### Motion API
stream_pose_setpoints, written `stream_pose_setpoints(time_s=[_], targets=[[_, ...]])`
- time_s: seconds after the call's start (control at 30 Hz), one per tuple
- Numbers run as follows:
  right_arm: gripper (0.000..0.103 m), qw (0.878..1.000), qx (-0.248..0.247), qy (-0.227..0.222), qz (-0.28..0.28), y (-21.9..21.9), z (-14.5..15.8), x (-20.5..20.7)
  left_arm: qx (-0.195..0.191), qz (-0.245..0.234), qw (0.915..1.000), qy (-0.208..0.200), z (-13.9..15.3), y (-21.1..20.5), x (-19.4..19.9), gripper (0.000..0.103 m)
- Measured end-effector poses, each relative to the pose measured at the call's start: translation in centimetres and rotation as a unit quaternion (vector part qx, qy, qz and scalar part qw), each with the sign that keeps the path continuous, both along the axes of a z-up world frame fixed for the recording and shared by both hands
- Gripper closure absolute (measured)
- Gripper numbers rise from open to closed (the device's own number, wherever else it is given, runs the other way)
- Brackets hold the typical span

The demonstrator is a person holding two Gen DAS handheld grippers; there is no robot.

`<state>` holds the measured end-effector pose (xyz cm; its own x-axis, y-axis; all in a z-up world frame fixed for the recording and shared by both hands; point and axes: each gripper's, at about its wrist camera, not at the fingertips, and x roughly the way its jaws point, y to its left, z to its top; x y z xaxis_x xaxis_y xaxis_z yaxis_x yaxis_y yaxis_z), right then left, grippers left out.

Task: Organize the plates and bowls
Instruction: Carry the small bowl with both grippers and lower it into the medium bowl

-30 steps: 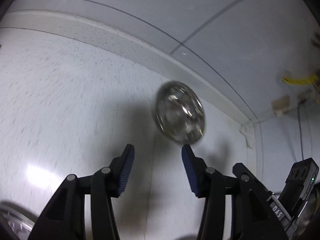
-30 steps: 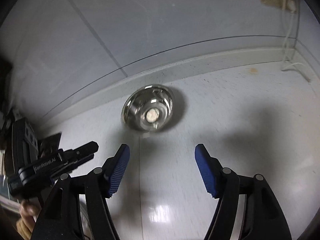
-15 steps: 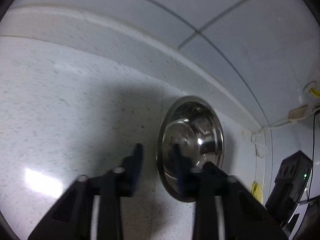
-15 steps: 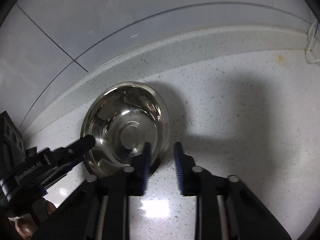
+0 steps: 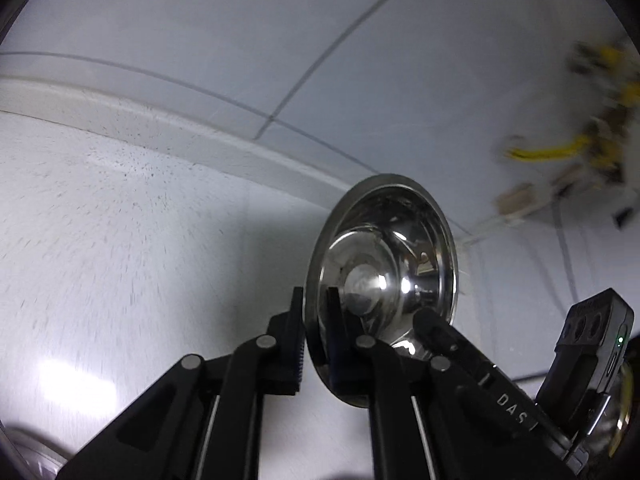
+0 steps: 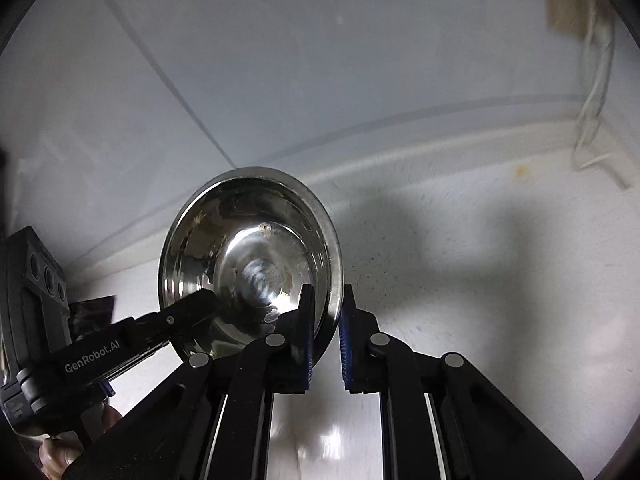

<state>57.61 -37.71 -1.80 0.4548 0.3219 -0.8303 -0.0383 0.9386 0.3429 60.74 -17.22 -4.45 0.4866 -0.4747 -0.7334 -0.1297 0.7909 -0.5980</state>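
Together, left gripper (image 5: 314, 332) and right gripper (image 6: 325, 328) clamp opposite rims of the steel bowl (image 6: 256, 256) — tilted above the speckled counter (image 6: 480, 260).

The left gripper (image 5: 316, 328) has its jaws pinched nearly together on the left rim of a steel bowl (image 5: 384, 264). The right gripper (image 6: 326, 334) clamps the opposite rim, one finger inside, one outside.

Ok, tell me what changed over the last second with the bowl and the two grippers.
Both grippers went from open and short of the steel bowl to shut on its rim: the left gripper on one side, the right gripper on the opposite side. The bowl now looks lifted and tilted off the countertop. The countertop and the tiled wall look the same.
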Motion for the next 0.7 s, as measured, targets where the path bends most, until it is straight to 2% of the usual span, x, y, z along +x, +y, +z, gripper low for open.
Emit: stream_pose_setpoints(time_s=[0.13, 0.23, 0.33, 0.5, 0.57, 0.6, 0.7], targets=[[0.093, 0.999, -0.013, -0.04, 0.004, -1.2, 6.3, -6.7, -0.012, -0.016, 0.9996, -0.021, 4.6, -1.4, -5.2, 0.095], [0.093, 0.998, -0.014, -0.06, 0.007, -2.4, 9.6, -12.6, -0.025, -0.027, 0.9988, -0.034, 7.7, -2.4, -10.6, 0.095], [0.093, 0.997, -0.007, -0.071, 0.005, -3.9, 11.6, -18.5, -0.033, -0.048, 0.9977, -0.034, 9.1, -3.5, -15.4, 0.095], [0.093, 0.998, -0.017, -0.059, 0.005, -4.9, 10.4, -26.2, -0.033, -0.078, 0.9964, -0.003, 6.5, -5.8, -22.5, 0.095], [0.093, 0.999, -0.018, -0.035, 0.005, -5.1, 9.3, -28.2, -0.031, -0.081, 0.9961, 0.019, 4.4, -6.5, -24.0, 0.095], [0.093, 1.0, -0.016, -0.023, 0.004, -5.4, 8.6, -28.8, -0.029, -0.086, 0.995, 0.042, 2.3, -7.0, -24.9, 0.095], [0.093, 1.0, -0.012, 0.021, -0.001, -6.2, 4.9, -30.9, -0.017, -0.089, 0.9918, 0.09, -2.0, -8.1, -26.1, 0.095]])
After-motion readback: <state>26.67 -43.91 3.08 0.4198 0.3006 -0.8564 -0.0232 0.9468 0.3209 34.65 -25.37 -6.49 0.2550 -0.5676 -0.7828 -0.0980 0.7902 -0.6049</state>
